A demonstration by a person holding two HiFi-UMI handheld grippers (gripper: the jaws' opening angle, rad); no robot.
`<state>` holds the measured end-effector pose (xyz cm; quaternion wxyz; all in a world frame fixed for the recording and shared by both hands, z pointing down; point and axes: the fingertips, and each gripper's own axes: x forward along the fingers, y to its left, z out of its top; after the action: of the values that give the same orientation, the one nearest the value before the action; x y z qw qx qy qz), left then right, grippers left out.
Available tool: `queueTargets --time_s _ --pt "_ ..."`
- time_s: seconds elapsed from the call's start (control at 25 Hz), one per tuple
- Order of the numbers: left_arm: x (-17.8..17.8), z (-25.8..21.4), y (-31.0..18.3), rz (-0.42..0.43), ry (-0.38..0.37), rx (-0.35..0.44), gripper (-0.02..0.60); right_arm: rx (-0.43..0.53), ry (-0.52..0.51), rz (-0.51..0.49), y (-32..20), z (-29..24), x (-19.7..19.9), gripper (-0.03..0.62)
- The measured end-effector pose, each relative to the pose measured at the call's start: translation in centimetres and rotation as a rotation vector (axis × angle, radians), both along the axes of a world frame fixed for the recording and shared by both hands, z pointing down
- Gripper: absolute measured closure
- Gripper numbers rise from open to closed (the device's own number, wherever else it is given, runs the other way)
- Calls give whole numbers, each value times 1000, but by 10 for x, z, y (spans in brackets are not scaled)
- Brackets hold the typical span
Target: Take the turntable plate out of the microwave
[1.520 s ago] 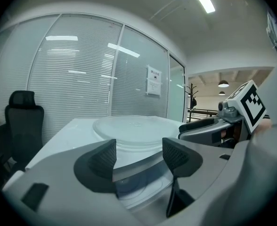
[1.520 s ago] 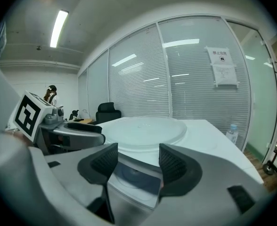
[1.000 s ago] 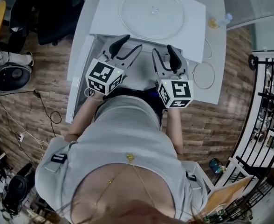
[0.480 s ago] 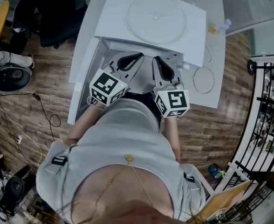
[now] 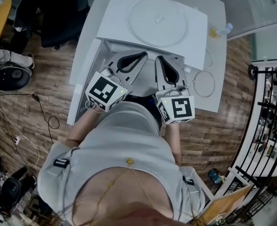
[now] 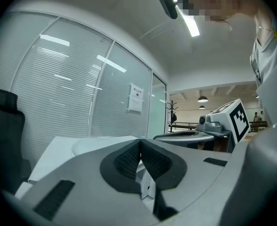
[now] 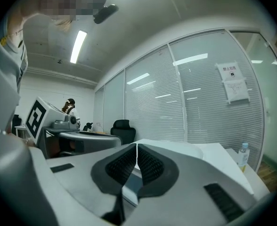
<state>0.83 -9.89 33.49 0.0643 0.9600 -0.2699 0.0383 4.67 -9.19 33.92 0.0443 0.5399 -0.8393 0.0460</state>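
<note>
The clear glass turntable plate [image 5: 156, 20] lies flat on top of the white microwave [image 5: 111, 19], and shows as a pale disc in the left gripper view [image 6: 93, 146] and the right gripper view [image 7: 178, 146]. My left gripper [image 5: 143, 55] and right gripper [image 5: 159, 59] hover side by side at the microwave's front edge, pointing roughly level toward it. Both are shut, with their ribbed pads pressed together and nothing between them [image 6: 140, 141] [image 7: 136, 145]. The plate sits beyond and apart from both.
The microwave stands on a white table [image 5: 218, 86]. Its door [image 5: 82, 95] hangs open at the left. A clear roller ring [image 5: 205, 83] and a small bottle [image 5: 225, 29] lie to the right. A dark office chair [image 5: 58, 13] stands on the wooden floor to the left.
Both grippers' jaws went from wide open to fully shut on nothing. Both hands rose a little at the microwave's front.
</note>
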Motion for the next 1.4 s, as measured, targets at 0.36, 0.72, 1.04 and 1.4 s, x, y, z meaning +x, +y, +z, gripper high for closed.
queueTargets --time_s 0.36,0.72,1.04,1.4 --pt "5 -24 5 -1 3 44 554 69 38 -42 7 -28 -5 577" --pt "5 -19 8 3 -17 53 554 52 34 -39 9 -22 -8 577" --pt "3 -14 7 4 -36 58 554 46 49 -51 9 -21 -12 579" --pt "1 -10 13 15 -41 43 554 33 62 -45 13 -16 -12 579"
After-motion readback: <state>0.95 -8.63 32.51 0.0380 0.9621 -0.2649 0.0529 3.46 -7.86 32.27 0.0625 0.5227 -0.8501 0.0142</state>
